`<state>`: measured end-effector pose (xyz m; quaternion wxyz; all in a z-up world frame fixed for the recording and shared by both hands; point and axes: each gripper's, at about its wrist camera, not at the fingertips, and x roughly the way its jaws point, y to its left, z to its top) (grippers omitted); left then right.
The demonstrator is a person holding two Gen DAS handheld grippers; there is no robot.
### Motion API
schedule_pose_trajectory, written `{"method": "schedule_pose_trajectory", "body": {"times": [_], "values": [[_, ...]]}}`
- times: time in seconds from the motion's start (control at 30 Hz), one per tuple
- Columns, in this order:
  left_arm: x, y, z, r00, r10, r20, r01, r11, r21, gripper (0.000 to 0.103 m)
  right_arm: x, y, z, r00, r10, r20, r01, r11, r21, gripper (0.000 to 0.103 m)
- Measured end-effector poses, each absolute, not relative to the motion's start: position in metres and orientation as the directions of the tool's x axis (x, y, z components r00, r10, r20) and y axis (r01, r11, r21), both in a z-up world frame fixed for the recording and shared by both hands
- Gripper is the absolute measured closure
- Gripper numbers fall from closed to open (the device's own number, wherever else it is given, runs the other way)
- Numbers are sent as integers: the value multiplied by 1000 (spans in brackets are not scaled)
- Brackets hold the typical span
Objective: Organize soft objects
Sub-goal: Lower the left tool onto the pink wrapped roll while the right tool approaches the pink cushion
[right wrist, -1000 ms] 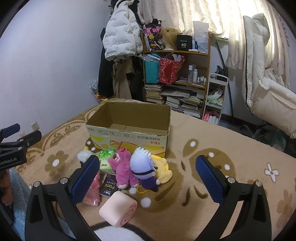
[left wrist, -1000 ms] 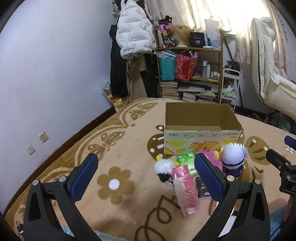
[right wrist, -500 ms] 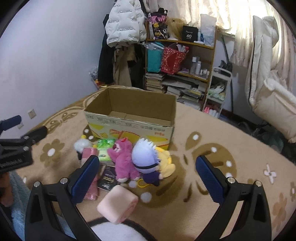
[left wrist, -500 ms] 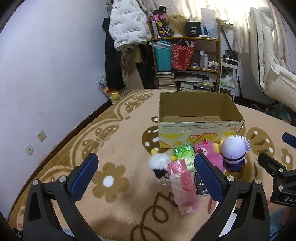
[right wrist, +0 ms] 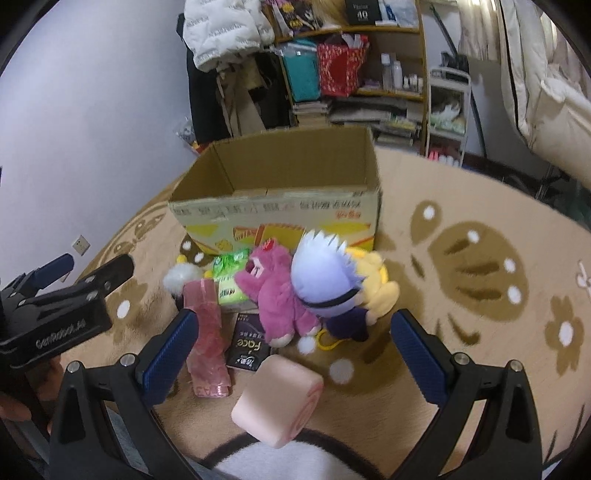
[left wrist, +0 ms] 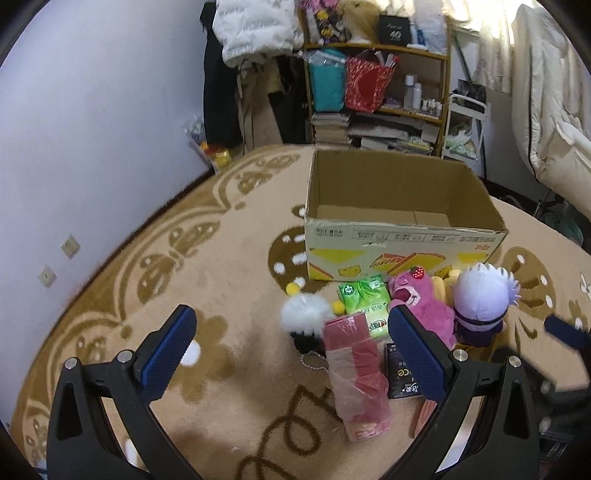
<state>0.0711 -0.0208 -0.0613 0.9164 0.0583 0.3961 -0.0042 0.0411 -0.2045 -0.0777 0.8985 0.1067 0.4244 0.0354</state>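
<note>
Right wrist view, both grippers' fingers spread, fuzzy pink plush bear (right wrist: 275, 291), corrugated cardboard box (right wrist: 280, 218), pile carpet (right wrist: 480, 295)

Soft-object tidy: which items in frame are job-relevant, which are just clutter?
Job:
cardboard box, open, nothing visible inside
pink plush bear
white-haired plush doll
yellow plush
pink roll cushion
white pompom toy
green tissue pack
pink wrapped pack

Lying about:
black "Face" packet
shelf unit
white puffer jacket
</note>
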Motion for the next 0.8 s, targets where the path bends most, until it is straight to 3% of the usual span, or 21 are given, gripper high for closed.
{"method": "schedule_pose_trajectory", "body": {"times": [0.27, 0.5, 0.8], "values": [[101, -18, -94, 602, 26, -798, 6, 999, 37, 0, 51, -185, -109, 546, 155, -823, 36, 977, 208, 1], [116, -21, -121, 533, 19, -846, -20, 1000, 10, 0, 54, -176, -138, 469, 180, -865, 80, 966, 245, 12], [123, -14, -141, 441, -15, -897, -39, 999, -35, 4, 53, -175, -149, 420, 190, -888, 82, 966, 245, 18]]}}
